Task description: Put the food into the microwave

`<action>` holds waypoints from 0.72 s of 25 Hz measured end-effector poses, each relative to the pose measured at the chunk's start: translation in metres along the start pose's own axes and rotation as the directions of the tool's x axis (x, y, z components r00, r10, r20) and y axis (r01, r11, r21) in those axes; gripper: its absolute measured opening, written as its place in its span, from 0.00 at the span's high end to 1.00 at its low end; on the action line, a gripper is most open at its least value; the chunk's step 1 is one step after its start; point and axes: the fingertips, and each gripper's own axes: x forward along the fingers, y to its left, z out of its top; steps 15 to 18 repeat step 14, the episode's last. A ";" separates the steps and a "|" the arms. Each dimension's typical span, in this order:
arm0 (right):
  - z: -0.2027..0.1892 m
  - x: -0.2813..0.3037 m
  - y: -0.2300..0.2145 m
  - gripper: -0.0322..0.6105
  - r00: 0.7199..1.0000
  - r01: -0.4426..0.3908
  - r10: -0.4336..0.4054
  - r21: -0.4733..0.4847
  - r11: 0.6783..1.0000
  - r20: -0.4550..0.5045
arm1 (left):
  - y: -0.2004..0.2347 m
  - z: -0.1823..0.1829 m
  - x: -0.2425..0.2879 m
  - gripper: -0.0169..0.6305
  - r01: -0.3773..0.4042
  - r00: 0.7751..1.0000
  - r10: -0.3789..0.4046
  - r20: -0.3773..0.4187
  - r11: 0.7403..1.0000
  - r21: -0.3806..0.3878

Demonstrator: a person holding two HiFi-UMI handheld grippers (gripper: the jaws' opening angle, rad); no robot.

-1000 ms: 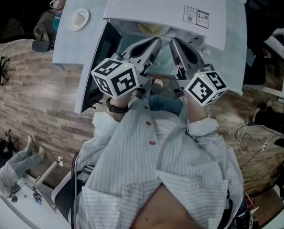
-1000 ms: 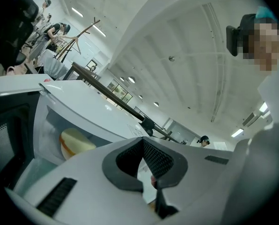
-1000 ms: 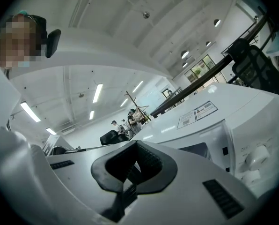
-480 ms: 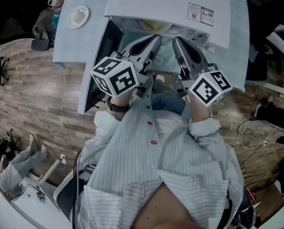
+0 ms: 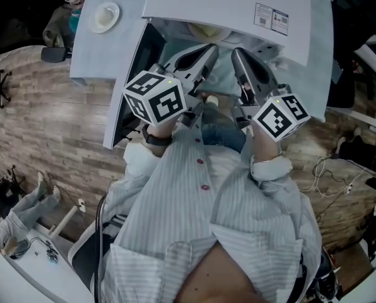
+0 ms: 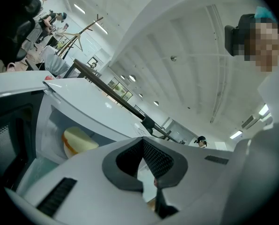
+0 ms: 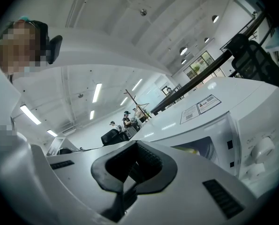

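The left gripper [image 6: 142, 139] has its jaws closed together with nothing between them, and the right gripper [image 7: 135, 143] is closed and empty in the same way. Both hands hold the grippers side by side and almost level in front of the chest, with the tips pointing into the mouth of the white microwave [image 5: 226, 5], whose door [image 5: 134, 74] stands open at the left. The food [image 6: 78, 142], a pale yellow piece, lies deep inside the microwave, apart from both grippers.
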 end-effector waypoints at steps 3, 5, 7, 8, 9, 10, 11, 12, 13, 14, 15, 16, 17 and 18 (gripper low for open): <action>0.000 0.001 0.000 0.90 1.000 -0.006 0.006 0.007 1.000 -0.005 | 0.002 -0.002 0.001 0.96 -0.004 1.000 0.005 -0.019 1.000 0.015; -0.002 0.001 0.002 0.90 1.000 -0.014 0.014 0.011 1.000 -0.012 | 0.005 -0.006 0.000 0.96 -0.008 0.999 0.008 -0.041 1.000 0.017; -0.004 -0.001 0.004 0.90 1.000 -0.021 0.022 0.014 1.000 -0.022 | 0.007 -0.009 -0.003 0.96 -0.013 0.999 0.013 -0.052 1.000 0.015; -0.004 -0.002 0.003 0.90 1.000 -0.021 0.022 0.014 1.000 -0.023 | 0.008 -0.009 -0.004 0.96 -0.013 0.998 0.014 -0.057 1.000 0.019; -0.003 -0.003 0.003 0.90 1.000 -0.019 0.019 0.011 1.000 -0.021 | 0.010 -0.009 -0.002 0.96 -0.009 0.998 0.010 -0.065 1.000 0.028; -0.001 -0.003 0.001 0.90 1.000 -0.017 0.017 0.007 1.000 -0.014 | 0.011 -0.008 0.001 0.96 0.001 0.997 0.003 -0.076 0.999 0.043; 0.003 -0.003 0.000 0.90 1.000 -0.016 0.016 0.000 1.000 -0.004 | 0.012 -0.005 0.005 0.96 0.014 0.996 -0.009 -0.087 0.998 0.061; 0.008 -0.003 -0.002 0.90 1.000 -0.017 0.018 -0.010 1.000 0.009 | 0.012 -0.002 0.010 0.96 0.030 0.995 -0.022 -0.098 0.996 0.080; 0.012 -0.002 -0.002 0.90 0.999 -0.022 0.022 -0.023 1.000 0.024 | 0.012 0.001 0.015 0.96 0.047 0.993 -0.037 -0.108 0.994 0.098; 0.017 -0.001 -0.003 0.90 0.999 -0.027 0.028 -0.036 0.999 0.039 | 0.012 0.005 0.020 0.96 0.065 0.992 -0.051 -0.119 0.991 0.115; 0.017 -0.001 -0.003 0.90 0.999 -0.027 0.028 -0.036 0.999 0.039 | 0.012 0.005 0.020 0.96 0.065 0.992 -0.051 -0.119 0.991 0.115; 0.017 -0.001 -0.003 0.90 0.999 -0.027 0.028 -0.036 0.999 0.039 | 0.012 0.005 0.020 0.96 0.065 0.992 -0.051 -0.119 0.991 0.115; 0.017 -0.001 -0.003 0.90 0.999 -0.027 0.028 -0.036 0.999 0.039 | 0.012 0.005 0.020 0.96 0.065 0.992 -0.051 -0.119 0.991 0.115; 0.017 -0.001 -0.003 0.90 0.999 -0.027 0.028 -0.036 0.999 0.039 | 0.012 0.005 0.020 0.96 0.065 0.992 -0.051 -0.119 0.991 0.115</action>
